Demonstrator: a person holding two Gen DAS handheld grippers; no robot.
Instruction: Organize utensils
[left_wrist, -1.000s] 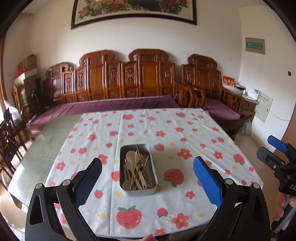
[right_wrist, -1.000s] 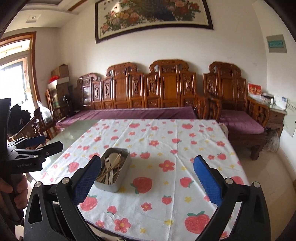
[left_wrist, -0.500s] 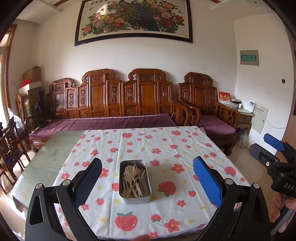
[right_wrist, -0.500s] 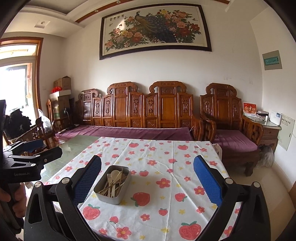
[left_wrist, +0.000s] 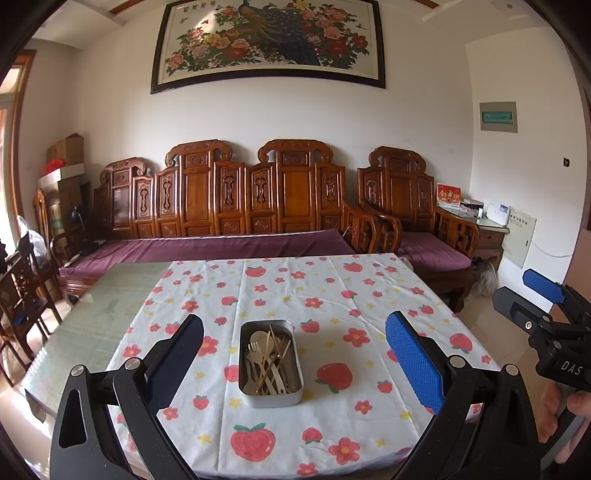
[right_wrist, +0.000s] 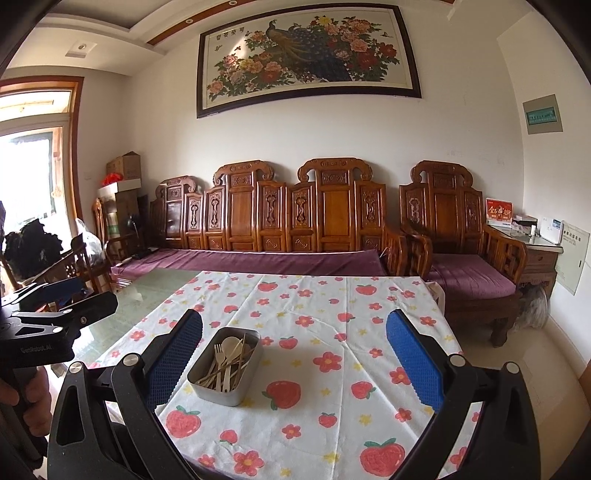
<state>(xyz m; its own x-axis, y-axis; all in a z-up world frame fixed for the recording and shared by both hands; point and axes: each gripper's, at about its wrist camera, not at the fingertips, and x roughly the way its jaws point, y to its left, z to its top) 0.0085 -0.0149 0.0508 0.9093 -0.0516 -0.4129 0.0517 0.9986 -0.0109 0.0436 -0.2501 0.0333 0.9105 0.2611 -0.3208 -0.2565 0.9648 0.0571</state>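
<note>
A rectangular metal tin (left_wrist: 270, 391) (right_wrist: 224, 384) sits on a strawberry-print tablecloth (left_wrist: 332, 295) (right_wrist: 332, 369), near the table's front. Inside lies a jumble of pale utensils (left_wrist: 267, 360) (right_wrist: 227, 360): forks, spoons and thin sticks. My left gripper (left_wrist: 294, 363) hovers open above the front edge, the tin between and beyond its fingers. My right gripper (right_wrist: 294, 363) is open too, to the right of the tin; it also shows at the right edge of the left wrist view (left_wrist: 535, 295). The left gripper appears at the left edge of the right wrist view (right_wrist: 62, 299). Both are empty.
The cloth covers the right part of a glass-topped table (left_wrist: 99, 310) (right_wrist: 147, 291). Behind it runs a carved wooden bench with purple cushions (left_wrist: 221, 247) (right_wrist: 258, 258) and an armchair (left_wrist: 424, 236). Wooden chairs (left_wrist: 26, 295) stand at the left.
Both cameras have tilted up and drawn back from the table, so the tin looks smaller and farther and the wall painting has come into view. Both grippers stayed open.
</note>
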